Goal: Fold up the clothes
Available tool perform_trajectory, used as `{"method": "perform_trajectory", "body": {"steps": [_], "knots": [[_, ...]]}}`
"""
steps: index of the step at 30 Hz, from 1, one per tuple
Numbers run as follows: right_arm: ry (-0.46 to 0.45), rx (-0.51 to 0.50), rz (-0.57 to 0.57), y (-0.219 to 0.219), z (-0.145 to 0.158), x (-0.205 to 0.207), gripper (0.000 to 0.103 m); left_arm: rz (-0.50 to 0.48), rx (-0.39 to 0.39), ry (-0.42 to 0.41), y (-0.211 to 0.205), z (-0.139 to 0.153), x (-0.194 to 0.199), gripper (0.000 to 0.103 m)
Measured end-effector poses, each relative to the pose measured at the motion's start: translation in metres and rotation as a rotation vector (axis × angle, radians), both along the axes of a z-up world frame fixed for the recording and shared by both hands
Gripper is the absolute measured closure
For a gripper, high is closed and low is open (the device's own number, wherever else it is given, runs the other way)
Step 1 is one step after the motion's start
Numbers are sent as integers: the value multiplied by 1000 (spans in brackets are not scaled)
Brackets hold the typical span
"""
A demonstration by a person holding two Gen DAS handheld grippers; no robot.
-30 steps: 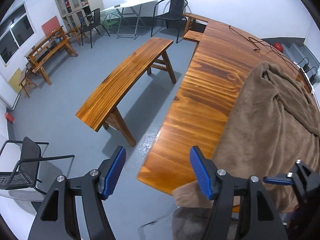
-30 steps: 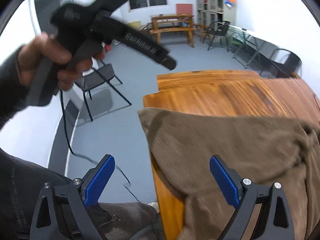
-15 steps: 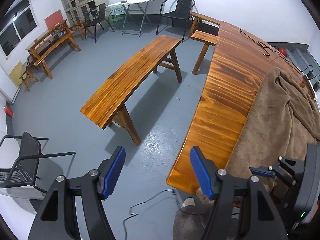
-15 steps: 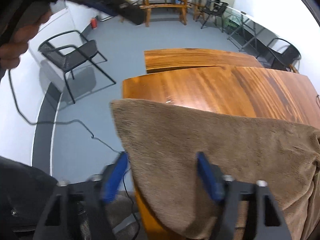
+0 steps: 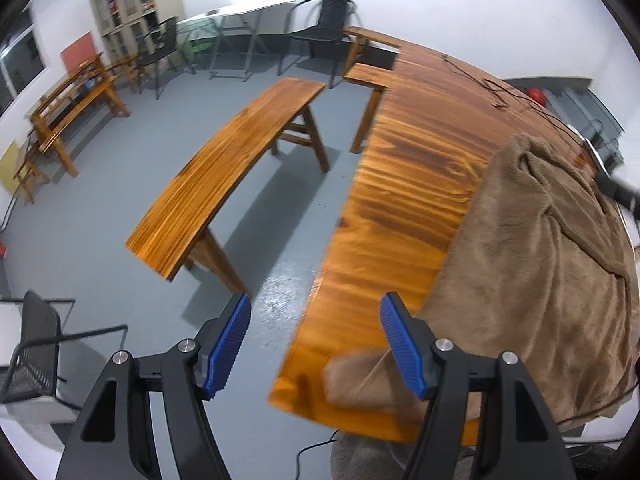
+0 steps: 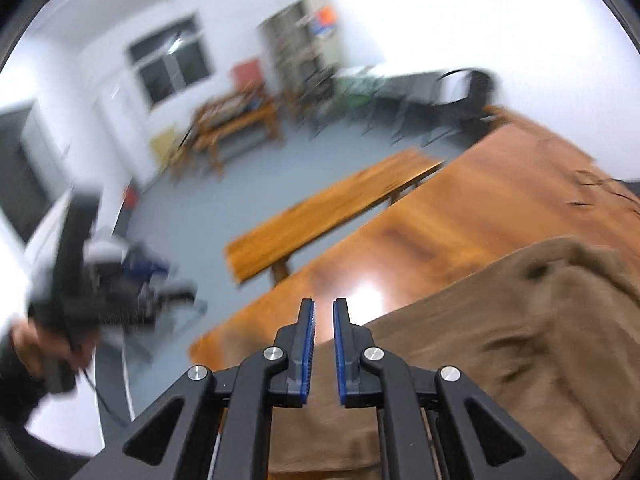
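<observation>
The long wooden surface (image 5: 408, 216) carries the brown garment (image 5: 536, 272), rumpled at its near end. Only the left view shows the left gripper (image 5: 316, 344) spread wide, empty. The blurred right view shows the right gripper (image 6: 323, 344) nearly closed above the garment's edge; whether it pinches cloth cannot be told.

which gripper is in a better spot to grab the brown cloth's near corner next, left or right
Left, probably. The left gripper is open, and the brown cloth has its near corner just beside the right finger. The right gripper is nearly shut, empty, over the cloth's edge.
</observation>
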State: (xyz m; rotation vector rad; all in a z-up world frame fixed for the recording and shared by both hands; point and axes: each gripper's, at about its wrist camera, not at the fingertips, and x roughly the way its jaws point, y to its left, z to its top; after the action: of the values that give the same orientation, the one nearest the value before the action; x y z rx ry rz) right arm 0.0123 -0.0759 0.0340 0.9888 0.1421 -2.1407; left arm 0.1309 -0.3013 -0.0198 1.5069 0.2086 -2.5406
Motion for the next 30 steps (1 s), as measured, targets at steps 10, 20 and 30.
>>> {"method": "perform_trajectory", "body": {"steps": [10, 20, 30], "knots": [[-3, 162, 82, 25, -32, 21, 34, -12, -11, 0, 23, -1, -15, 31], [-6, 268, 433, -65, -94, 84, 16, 65, -21, 3, -10, 3, 15, 32], [-25, 411, 452, -107, -139, 101, 16, 88, -28, 17, -36, 6, 31, 31]]}}
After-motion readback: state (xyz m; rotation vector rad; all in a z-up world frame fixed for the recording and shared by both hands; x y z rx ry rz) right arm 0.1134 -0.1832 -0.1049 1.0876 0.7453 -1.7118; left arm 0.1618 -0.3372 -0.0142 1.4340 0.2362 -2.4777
